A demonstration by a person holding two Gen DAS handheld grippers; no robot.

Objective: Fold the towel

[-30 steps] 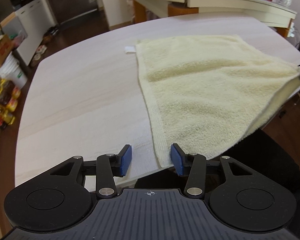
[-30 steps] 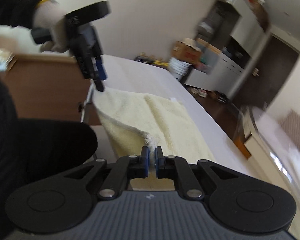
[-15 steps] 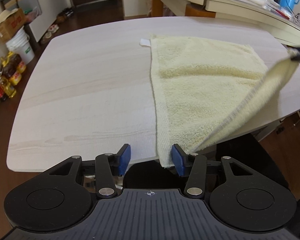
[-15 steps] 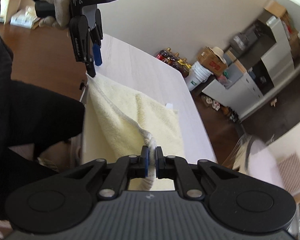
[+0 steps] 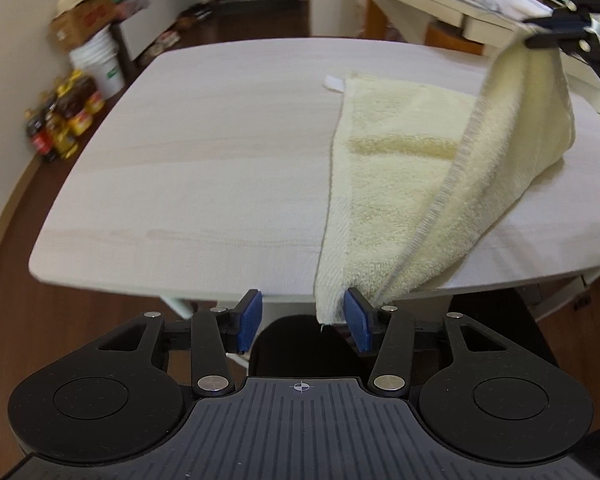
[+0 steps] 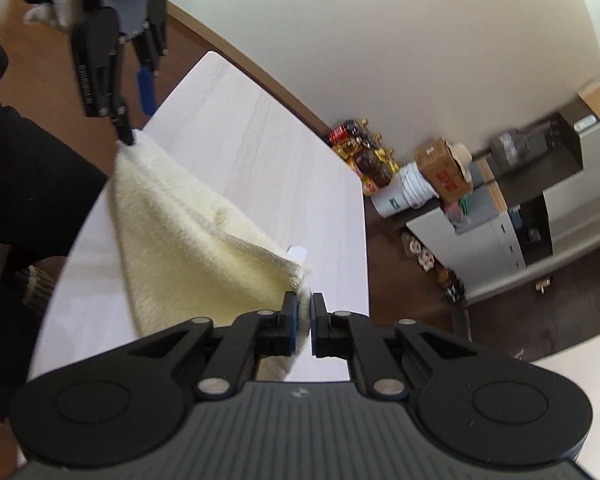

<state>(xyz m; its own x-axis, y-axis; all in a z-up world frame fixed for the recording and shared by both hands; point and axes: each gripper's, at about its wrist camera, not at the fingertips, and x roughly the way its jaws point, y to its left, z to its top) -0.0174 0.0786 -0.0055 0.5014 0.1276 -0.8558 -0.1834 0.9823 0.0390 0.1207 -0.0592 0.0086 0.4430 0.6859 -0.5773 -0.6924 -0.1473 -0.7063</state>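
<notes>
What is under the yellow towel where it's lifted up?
Under the raised flap of the towel, more of the same towel lies flat on the pale table. The right gripper pinches the lifted corner. Whatever the flat part covers is hidden.

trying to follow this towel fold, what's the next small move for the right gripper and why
Probably carry the lifted corner on across toward the towel's left hem and lower it there. The right gripper is shut on that corner, holding it above the table with the cloth only half turned over. The left gripper is open, the near corner resting against one of its fingers, so the near edge is unclamped.
</notes>
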